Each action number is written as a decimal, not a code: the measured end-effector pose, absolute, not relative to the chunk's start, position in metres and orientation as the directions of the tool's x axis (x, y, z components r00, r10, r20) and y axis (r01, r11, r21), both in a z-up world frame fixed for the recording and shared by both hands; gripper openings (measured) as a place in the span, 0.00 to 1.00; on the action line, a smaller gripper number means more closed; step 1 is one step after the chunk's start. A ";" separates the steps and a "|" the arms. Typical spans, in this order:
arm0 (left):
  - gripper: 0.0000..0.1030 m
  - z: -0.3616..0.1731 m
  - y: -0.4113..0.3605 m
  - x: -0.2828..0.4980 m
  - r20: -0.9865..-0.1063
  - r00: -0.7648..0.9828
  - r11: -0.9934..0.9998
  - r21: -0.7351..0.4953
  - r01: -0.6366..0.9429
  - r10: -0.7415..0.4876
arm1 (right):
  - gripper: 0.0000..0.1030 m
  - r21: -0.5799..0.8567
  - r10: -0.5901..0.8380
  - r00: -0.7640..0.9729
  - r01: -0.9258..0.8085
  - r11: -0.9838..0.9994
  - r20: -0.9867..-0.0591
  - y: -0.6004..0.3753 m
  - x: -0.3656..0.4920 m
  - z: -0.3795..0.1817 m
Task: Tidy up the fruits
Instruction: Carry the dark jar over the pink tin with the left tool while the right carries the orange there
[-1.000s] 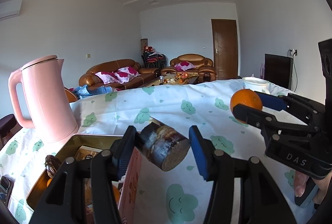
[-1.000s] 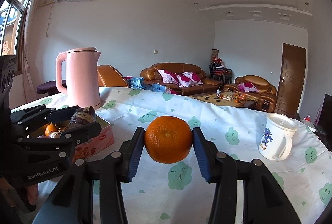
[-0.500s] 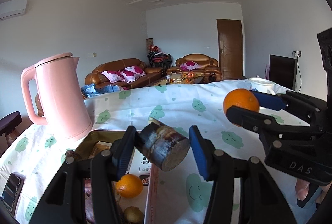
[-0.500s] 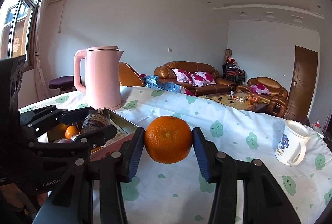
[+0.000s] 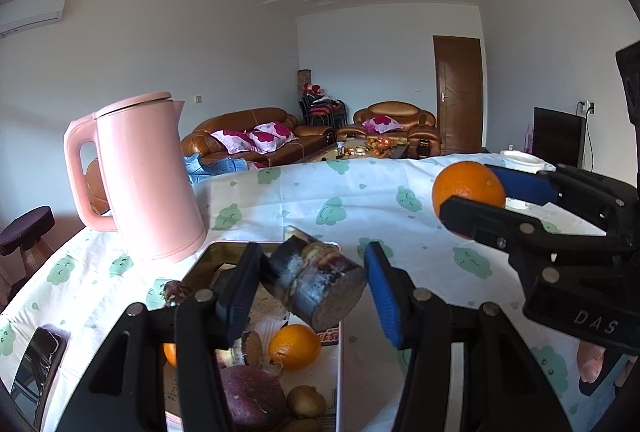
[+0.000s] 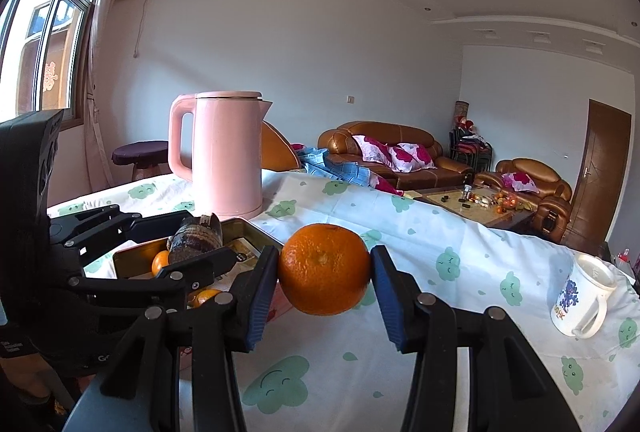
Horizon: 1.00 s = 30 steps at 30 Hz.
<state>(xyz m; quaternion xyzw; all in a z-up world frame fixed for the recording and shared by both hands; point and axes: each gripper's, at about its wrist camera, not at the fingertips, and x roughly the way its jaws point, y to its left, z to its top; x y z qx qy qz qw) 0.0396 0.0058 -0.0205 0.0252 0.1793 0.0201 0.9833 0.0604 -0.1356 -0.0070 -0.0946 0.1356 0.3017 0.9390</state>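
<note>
Left wrist view: the left hand-held gripper [image 5: 312, 286] clamps a dark sugarcane piece [image 5: 316, 282] above the open tin box [image 5: 208, 260], where an orange [image 5: 294, 346], a kiwi [image 5: 306, 400] and a purple fruit [image 5: 250, 398] lie. A pink kettle [image 5: 146, 176] stands just behind on the bench [image 5: 304, 192].

Right wrist view: the right hand-held gripper [image 6: 325, 274] grips a whole orange [image 6: 325, 268] above the bench's cloud-print cloth [image 6: 460, 272]; a white mug [image 6: 582, 298] stands far right.

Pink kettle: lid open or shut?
Shut. The pink kettle stands upright on the tablecloth behind the tin box, and its lid sits flat on the rim in both wrist views.
</note>
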 end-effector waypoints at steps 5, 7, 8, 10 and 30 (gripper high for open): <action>0.53 -0.020 0.015 0.036 -0.351 0.934 0.997 0.064 -0.052 0.071 | 0.48 -0.092 0.565 0.761 -0.618 0.781 -0.319 -0.124 0.062 -0.006; 0.53 -0.019 0.019 0.034 -0.351 0.933 0.996 0.064 -0.060 0.079 | 0.48 -0.096 0.572 0.755 -0.627 0.773 -0.322 -0.117 0.063 -0.006; 0.53 -0.019 0.021 0.034 -0.351 0.933 0.996 0.066 -0.064 0.084 | 0.48 -0.099 0.575 0.752 -0.631 0.769 -0.323 -0.114 0.062 -0.006; 0.53 -0.019 0.024 0.032 -0.348 0.933 0.995 0.071 -0.076 0.096 | 0.48 -0.104 0.583 0.745 -0.641 0.761 -0.324 -0.108 0.061 -0.006; 0.53 -0.024 0.063 0.023 -0.366 0.914 0.984 0.073 -0.161 0.177 | 0.48 -0.106 0.625 0.696 -0.694 0.712 -0.353 -0.071 0.063 -0.012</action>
